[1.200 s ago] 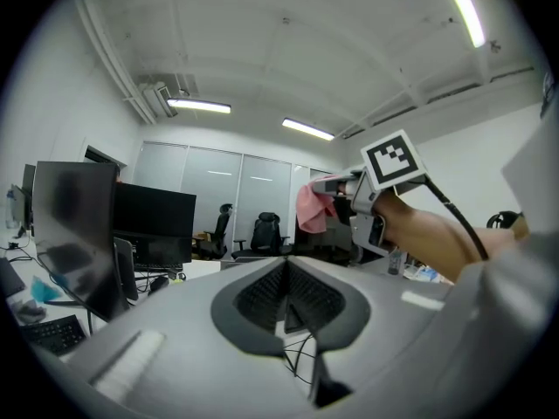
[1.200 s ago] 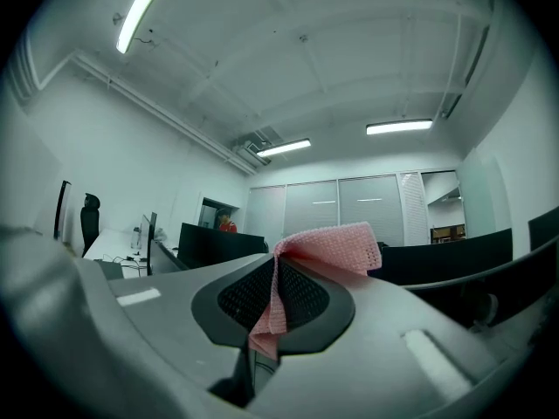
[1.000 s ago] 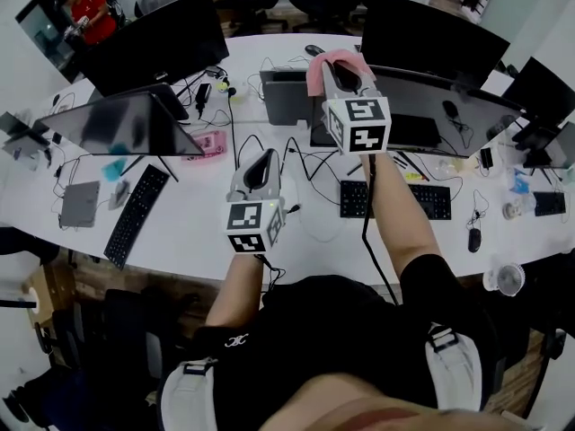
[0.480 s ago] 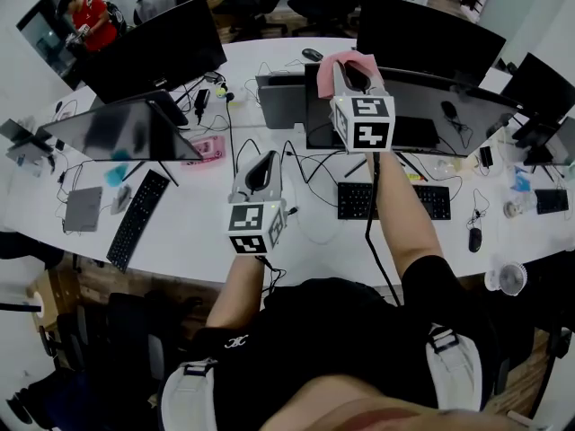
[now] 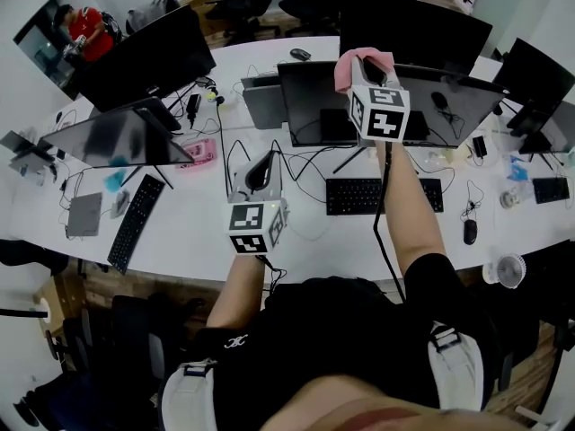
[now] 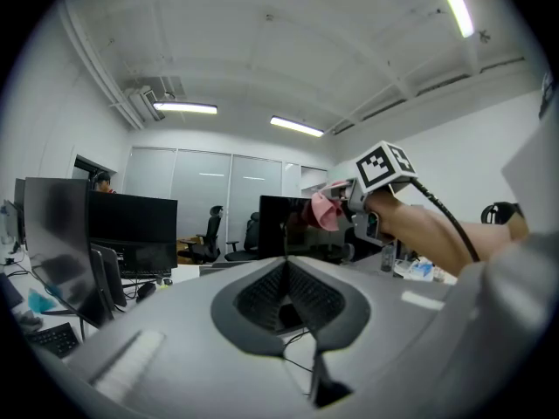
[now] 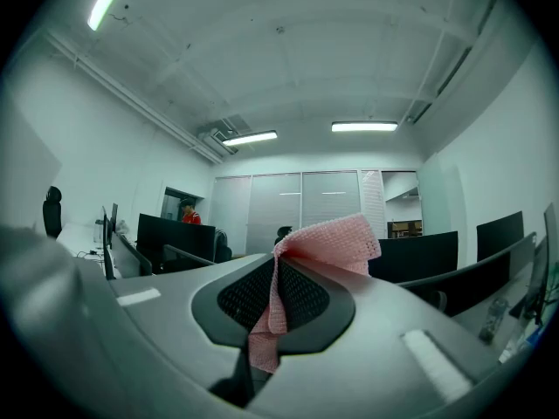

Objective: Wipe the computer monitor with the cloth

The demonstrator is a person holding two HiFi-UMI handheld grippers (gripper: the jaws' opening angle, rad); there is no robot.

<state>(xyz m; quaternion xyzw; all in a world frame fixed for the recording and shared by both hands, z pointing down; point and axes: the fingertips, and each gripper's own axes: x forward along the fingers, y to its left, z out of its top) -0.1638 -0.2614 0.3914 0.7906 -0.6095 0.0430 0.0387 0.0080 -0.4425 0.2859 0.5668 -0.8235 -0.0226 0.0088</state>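
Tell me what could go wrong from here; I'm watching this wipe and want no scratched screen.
1. The pink cloth is pinched only by a fold in the right tongs and bunches above them, so the hard tips might reach the monitor screen.
2. Pressing near the monitor's top edge could tilt it back.
3. The cable hanging from the right tongs crosses the keyboard and may snag.
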